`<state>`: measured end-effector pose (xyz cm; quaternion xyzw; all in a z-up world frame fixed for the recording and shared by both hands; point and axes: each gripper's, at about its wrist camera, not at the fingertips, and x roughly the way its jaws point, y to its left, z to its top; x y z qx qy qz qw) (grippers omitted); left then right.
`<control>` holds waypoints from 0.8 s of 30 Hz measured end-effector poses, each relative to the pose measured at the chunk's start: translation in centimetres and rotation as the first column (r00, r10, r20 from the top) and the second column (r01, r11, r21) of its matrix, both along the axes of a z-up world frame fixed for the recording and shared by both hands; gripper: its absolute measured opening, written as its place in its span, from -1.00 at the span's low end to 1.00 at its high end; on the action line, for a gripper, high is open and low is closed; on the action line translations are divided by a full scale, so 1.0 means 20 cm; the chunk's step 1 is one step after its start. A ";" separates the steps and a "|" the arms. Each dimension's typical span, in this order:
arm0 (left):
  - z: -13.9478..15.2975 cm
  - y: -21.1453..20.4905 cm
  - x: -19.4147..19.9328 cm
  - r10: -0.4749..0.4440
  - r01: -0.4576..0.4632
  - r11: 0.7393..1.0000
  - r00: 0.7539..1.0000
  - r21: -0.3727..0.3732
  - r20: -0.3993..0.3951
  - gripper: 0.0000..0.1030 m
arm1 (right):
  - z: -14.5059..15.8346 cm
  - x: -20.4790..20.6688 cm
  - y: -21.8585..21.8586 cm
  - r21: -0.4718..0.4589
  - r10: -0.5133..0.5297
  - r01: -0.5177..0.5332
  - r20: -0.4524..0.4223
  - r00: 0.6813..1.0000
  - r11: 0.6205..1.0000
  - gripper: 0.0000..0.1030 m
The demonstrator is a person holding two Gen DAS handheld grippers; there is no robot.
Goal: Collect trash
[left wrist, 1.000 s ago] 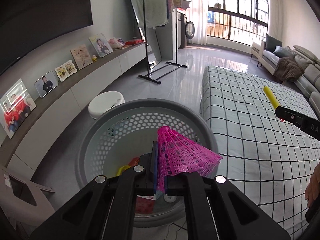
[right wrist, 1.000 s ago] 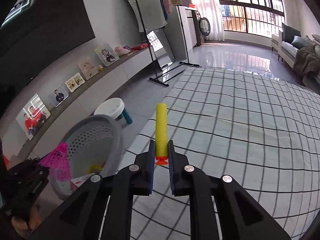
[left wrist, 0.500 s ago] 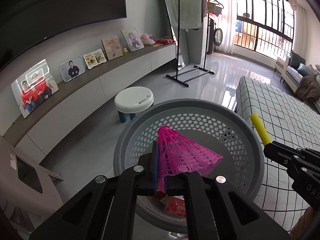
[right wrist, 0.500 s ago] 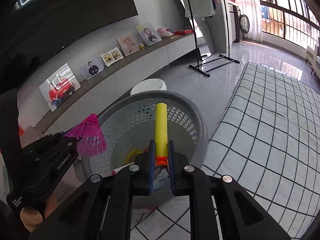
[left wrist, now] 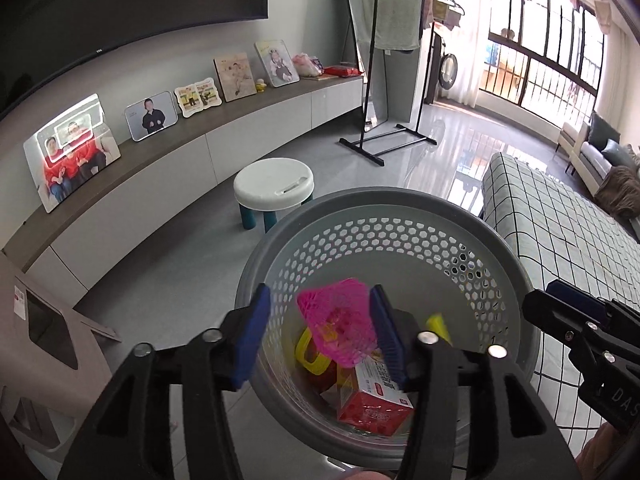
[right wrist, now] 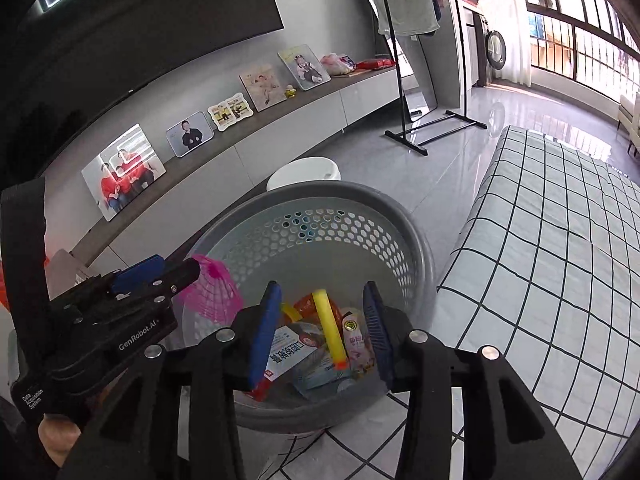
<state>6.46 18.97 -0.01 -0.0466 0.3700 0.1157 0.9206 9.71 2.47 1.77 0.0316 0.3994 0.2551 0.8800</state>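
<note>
The left gripper point(left wrist: 318, 334) hangs over the grey basket point(left wrist: 500, 252), jaws opening. The pink shuttlecock point(left wrist: 340, 320) (blurred) sits between them, touching neither blue pad.

Grey glossy floor point(left wrist: 440, 148), low cabinet point(left wrist: 224, 148) with photo frames point(left wrist: 151, 115), bright barred windows point(left wrist: 552, 76).

The grey basket point(left wrist: 400, 216) has a wide open mouth, but its bottom is crowded with a red-and-white box point(left wrist: 376, 404), packets point(right wrist: 356, 344) and a yellow foam stick point(right wrist: 330, 330), so free room lies only in the upper half within its perforated wall. Both grippers hang over that mouth side by side, the left gripper point(left wrist: 320, 320) and the right gripper point(right wrist: 320, 320) with jaws opening, a pink shuttlecock point(left wrist: 340, 328) loose between the left's pads. Just right of the basket the checked bed point(right wrist: 540, 260) closes that side, a white stool point(left wrist: 274, 184) stands just behind the basket, and open grey floor point(left wrist: 168, 264) runs left to the long shelf point(left wrist: 160, 152).
</note>
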 end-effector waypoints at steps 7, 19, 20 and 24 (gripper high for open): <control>0.02 0.00 -0.02 0.009 -0.009 1.000 1.000 0.018 0.023 0.37 | -0.01 0.00 -0.01 -0.018 -0.014 0.014 0.001 1.000 1.000 -0.10; 0.02 0.01 -0.03 0.031 -0.032 0.999 0.999 0.018 0.036 0.78 | -0.02 0.00 -0.02 -0.040 -0.036 0.036 0.009 0.999 0.999 0.18; 0.02 0.01 -0.03 0.033 -0.034 0.999 0.999 0.019 0.037 0.78 | -0.02 0.00 -0.02 -0.041 -0.037 0.037 0.009 0.999 0.998 0.19; 0.02 0.02 -0.04 0.039 -0.040 0.999 0.999 0.014 0.035 0.84 | -0.02 0.00 -0.02 -0.045 -0.040 0.040 0.008 0.999 0.998 0.25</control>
